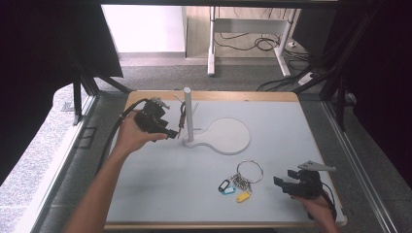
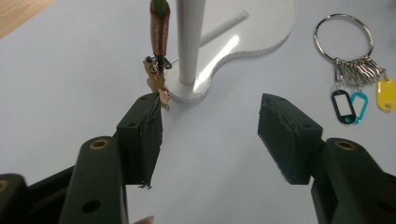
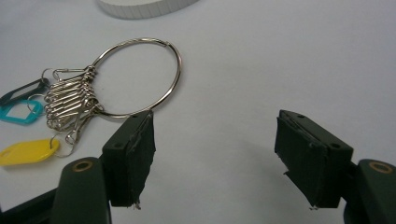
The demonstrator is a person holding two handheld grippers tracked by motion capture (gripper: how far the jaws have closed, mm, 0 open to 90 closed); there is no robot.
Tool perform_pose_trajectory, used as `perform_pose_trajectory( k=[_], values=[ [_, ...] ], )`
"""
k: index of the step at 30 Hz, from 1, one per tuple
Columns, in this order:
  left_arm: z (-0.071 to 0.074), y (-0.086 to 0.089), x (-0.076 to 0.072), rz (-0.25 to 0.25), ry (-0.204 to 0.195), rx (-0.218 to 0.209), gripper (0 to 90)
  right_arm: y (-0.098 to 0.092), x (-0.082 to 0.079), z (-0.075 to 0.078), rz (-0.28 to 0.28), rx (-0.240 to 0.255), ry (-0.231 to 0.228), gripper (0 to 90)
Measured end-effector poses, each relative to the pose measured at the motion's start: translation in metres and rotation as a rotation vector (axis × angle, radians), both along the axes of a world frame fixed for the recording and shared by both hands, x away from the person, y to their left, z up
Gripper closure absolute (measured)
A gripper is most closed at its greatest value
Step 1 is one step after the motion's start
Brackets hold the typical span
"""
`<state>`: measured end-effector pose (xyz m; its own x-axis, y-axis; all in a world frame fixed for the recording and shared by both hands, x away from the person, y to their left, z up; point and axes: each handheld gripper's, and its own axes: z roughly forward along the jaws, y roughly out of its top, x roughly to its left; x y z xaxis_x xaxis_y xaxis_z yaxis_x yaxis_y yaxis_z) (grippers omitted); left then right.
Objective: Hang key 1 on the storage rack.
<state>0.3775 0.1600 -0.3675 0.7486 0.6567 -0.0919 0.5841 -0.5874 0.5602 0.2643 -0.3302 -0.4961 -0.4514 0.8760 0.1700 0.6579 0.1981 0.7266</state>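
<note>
Your left gripper (image 2: 210, 135) stands wide apart with nothing between its jaws, just beside the leather key fob (image 2: 159, 28) hanging on the white stand (image 2: 189, 42). Swing carelessly while withdrawing and you could knock it off.

The stand (image 1: 221, 136) and its post (image 1: 188, 114) are white on a pale grey mat (image 1: 160, 189). The hanging strap (image 2: 159, 28) is reddish-brown. The key ring (image 1: 249, 171) is silver, with black (image 2: 343, 106), turquoise (image 2: 360, 103) and yellow (image 2: 385, 94) tags.
</note>
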Motion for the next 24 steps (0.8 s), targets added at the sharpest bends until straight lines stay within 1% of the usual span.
perform_pose_trajectory(
  k=[2,4,6,11,15,18,19,21,24],
  values=[
    [-0.008,0.005,-0.009,-0.006,-0.005,-0.012,39.6,0.002,0.001,0.001,0.003,0.003,-0.008,28.9],
    [-0.018,0.009,-0.018,-0.008,-0.002,-0.008,38.7,0.004,0.001,0.002,0.012,0.009,-0.017,28.9],
    [-0.027,0.011,-0.027,-0.004,0.009,-0.019,38.6,0.006,0.001,0.002,0.023,0.0,-0.025,29.2],
    [-0.042,0.017,-0.05,0.004,-0.004,-0.033,38.3,0.008,0.0,0.002,0.032,-0.018,-0.033,30.6],
    [-0.054,0.02,-0.065,0.01,-0.011,-0.051,38.2,0.008,-0.002,0.002,0.041,-0.047,-0.042,31.2],
    [-0.063,0.021,-0.077,0.011,-0.011,-0.064,37.8,0.009,-0.003,0.002,0.045,-0.072,-0.036,31.3],
    [-0.065,0.022,-0.079,0.005,-0.012,-0.06,37.8,0.01,-0.003,0.001,0.043,-0.081,-0.027,31.3],
    [-0.07,0.023,-0.086,0.007,-0.013,-0.059,37.9,0.011,-0.003,0.002,0.042,-0.094,-0.024,31.3],
    [-0.078,0.023,-0.093,0.009,-0.013,-0.046,38.0,0.011,-0.002,0.003,0.046,-0.095,-0.011,31.9]
  ],
)
